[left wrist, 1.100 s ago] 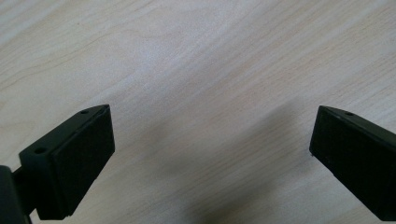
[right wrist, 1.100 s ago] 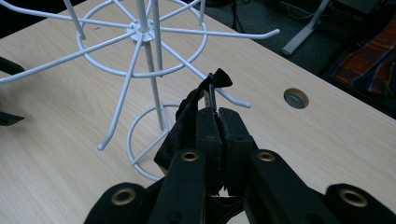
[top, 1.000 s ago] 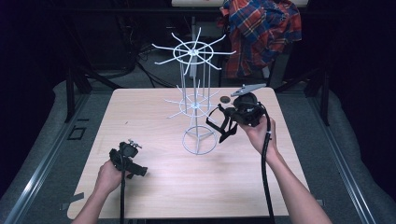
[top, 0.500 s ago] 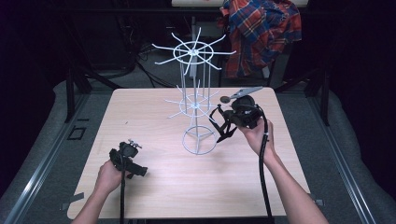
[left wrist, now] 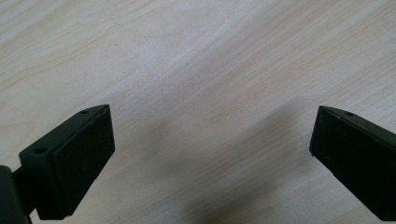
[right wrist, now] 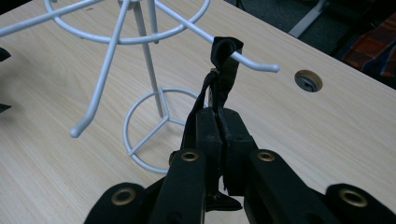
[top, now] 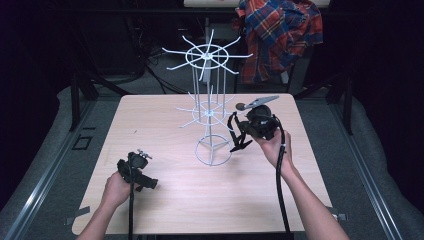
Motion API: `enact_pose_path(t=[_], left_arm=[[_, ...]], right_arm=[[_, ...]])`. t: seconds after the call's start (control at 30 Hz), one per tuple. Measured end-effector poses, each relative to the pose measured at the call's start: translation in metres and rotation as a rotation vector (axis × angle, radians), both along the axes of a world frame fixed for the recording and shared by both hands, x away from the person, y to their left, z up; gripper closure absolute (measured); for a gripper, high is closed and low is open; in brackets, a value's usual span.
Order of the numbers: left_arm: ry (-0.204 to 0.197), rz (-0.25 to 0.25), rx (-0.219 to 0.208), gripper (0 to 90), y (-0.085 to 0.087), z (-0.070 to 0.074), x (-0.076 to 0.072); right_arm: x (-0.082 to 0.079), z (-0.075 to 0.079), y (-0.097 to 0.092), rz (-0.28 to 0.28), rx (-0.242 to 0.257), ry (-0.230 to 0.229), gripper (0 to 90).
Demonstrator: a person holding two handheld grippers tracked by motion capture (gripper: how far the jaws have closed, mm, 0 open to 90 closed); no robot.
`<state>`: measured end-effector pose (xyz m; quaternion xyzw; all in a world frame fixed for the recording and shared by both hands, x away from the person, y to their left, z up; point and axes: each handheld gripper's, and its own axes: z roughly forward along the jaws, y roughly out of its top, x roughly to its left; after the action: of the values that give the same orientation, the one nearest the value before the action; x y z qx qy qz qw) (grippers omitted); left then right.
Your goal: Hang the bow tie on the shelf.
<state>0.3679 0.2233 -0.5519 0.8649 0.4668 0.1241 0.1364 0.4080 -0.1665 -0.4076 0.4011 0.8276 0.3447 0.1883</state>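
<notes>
Black strap (right wrist: 223,60), a dark fabric band, hangs looped over one white prong of the wire display rack (top: 210,107), near the prong's tip. Its lower part disappears between the closed jaws of the right gripper (right wrist: 219,133), so its full length and shape are hard to make out. In the high view the strap is a thin dark shape at about 3 o'clock from the rack's post, partly merged with the gripper (top: 239,135).

Beyond the prong, a round cable hole (right wrist: 308,80) is cut into the table top. The rack is thin white metal wire: a ring base with spokes, a slim upright post, and two tiers of radiating prongs. It stands near the middle of the pale wood-grain table (top: 160,195). A red and blue plaid shirt (top: 280,35) hangs past the far edge, toward 1 o'clock.

At about 7 o'clock from the rack, well apart from it, the left hand (top: 116,189) holds the left gripper (top: 145,182) low over the table. Its two flat black jaws stand wide apart with nothing between them except bare wood (left wrist: 210,116). Cables trail from both grippers toward the near edge.
</notes>
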Motion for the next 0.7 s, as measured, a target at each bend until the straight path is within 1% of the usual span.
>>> enact_pose_path(t=[0.37,0.6,0.7], left_arm=[[0.006,-0.001,-0.002,0.1,-0.001,-0.001,0.0],[0.007,0.0,-0.002,0.1,0.0,-0.001,0.0],[0.009,-0.004,0.004,0.1,-0.001,-0.001,0.001]], right_arm=[[0.002,-0.008,-0.002,-0.005,-0.005,0.015,87.8],[0.003,-0.012,-0.004,-0.012,0.002,0.021,87.5],[0.004,-0.013,-0.005,-0.007,0.006,0.021,87.0]])
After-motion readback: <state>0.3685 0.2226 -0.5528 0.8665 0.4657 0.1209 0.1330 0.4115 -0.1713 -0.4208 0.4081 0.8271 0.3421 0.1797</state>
